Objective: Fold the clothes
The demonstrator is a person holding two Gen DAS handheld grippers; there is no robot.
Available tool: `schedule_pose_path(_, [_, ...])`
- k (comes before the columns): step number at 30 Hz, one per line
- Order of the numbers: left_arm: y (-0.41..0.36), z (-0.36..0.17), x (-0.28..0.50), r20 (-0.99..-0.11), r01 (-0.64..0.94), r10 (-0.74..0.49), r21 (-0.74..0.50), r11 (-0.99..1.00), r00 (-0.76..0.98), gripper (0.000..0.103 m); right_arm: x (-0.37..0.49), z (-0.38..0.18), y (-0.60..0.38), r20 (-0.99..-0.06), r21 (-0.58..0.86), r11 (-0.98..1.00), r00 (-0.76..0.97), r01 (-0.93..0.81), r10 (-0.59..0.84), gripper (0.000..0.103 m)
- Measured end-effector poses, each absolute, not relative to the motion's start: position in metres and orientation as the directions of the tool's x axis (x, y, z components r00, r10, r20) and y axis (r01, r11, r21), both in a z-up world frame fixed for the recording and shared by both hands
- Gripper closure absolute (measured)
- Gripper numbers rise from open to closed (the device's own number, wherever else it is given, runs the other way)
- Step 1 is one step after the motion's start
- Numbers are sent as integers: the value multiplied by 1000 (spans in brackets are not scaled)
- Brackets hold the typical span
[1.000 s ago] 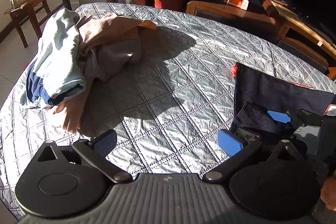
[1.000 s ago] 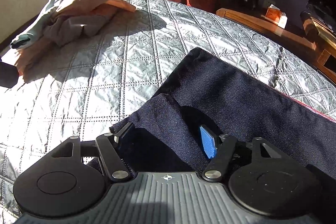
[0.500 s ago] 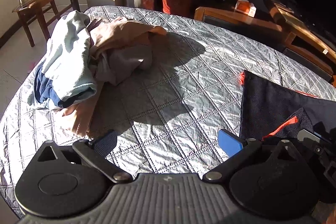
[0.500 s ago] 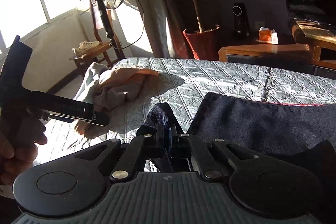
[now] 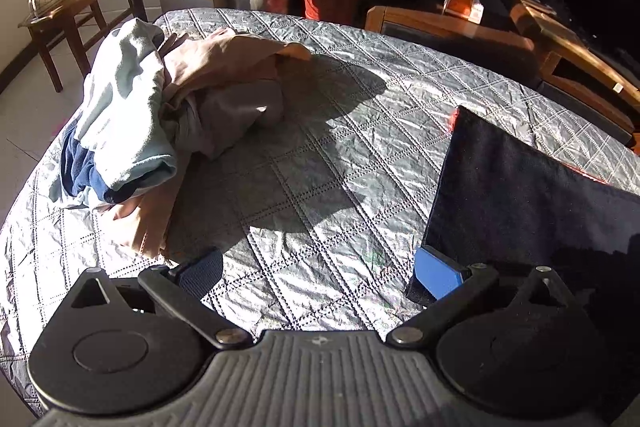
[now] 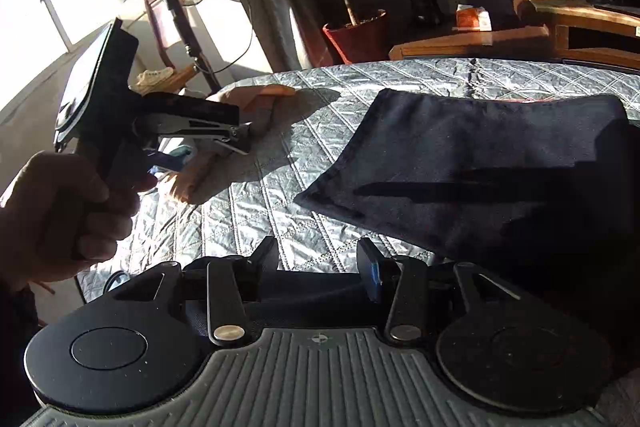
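Jaws of right gripper (image 6: 320, 259) opening w/ nothing between, near dark garment (image 6: 460, 155) edge.

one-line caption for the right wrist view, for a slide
Right gripper, opening and empty, above a folded dark garment on the quilted table.

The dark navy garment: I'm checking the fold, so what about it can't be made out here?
- dark navy garment, left wrist view: right part cut off by the frame edge and lost in shadow.
- Right wrist view: near edge hidden behind the right gripper, whose jaws are opening with nothing visibly between them.
- Garment type: unclear.
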State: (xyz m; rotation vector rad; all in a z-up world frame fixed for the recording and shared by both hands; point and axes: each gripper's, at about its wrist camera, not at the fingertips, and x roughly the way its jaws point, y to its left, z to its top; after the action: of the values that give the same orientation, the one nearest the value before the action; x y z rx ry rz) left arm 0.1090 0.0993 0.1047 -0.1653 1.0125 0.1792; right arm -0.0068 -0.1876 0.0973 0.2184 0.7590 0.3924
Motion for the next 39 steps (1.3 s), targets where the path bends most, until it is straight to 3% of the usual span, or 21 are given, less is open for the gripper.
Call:
schedule_pose_path(1, [99, 105, 109, -853, -225, 68, -58, 973, 517, 1, 4, 101, -223, -619, 314, 940, 722, -135, 310, 26])
schedule_pose_path(2, [99, 105, 109, -854, -223, 65, -61, 973, 517, 1, 14, 101, -254, -617, 309, 951, 756, -26, 221, 22])
schedule_pose_path(6, [93, 103, 109, -856, -207, 64, -52, 977, 513, 1, 40, 99, -346, -583, 248, 938, 811, 241, -54, 22])
schedule_pose_path(8, [91, 102, 110, -857, -204, 65, -48, 978, 511, 1, 58, 87, -374, -599, 241, 945, 800, 222, -35, 19])
schedule_pose_path(13, [85, 98, 112, -862, -192, 71, -31, 981, 502, 1, 96, 31, -401, -778, 109, 984, 628, 142, -5, 18])
schedule_pose_path(16, [79, 96, 113, -864, -182, 74, -21, 983, 499, 1, 96, 24, -403, -746, 59, 993, 665, 103, -25, 13])
schedule_pose_path(19, [73, 95, 113, -864, -169, 72, -15, 986, 498, 1, 106, 9, -407, -804, 83, 991, 594, 101, 7, 8])
schedule_pose_path(21, [68, 94, 114, -865, -159, 73, -8, 987, 496, 1, 107, 9, -403, -822, 72, 992, 569, 101, 2, 59])
schedule_pose_path(22, [66, 93, 114, -865, -155, 74, -5, 988, 496, 1, 105, 12, -401, -820, 64, 992, 572, 108, -10, 71])
schedule_pose_path(25, [64, 92, 116, -868, -155, 73, -4, 988, 492, 1, 82, 33, -403, -756, 69, 963, 643, 262, -121, 72])
schedule_pose_path(30, [58, 94, 115, -866, -148, 60, -16, 989, 497, 1, 22, 41, -401, -744, 25, 835, 568, 550, -352, 63])
schedule_pose_path(32, [56, 94, 114, -865, -139, 58, -14, 990, 499, 1, -10, 21, -409, -806, 24, 744, 453, 668, -380, 48])
schedule_pose_path(34, [57, 95, 113, -864, -138, 58, -13, 990, 501, 1, -34, 16, -412, -797, 5, 690, 420, 724, -435, 46])
schedule_pose_path(36, [58, 95, 112, -863, -141, 60, -13, 990, 502, 1, -54, 27, -406, -673, -88, 650, 435, 755, -598, 45])
schedule_pose_path(39, [63, 96, 113, -862, -153, 66, -13, 988, 502, 1, -50, 50, -373, -510, -188, 721, 561, 667, -652, 21])
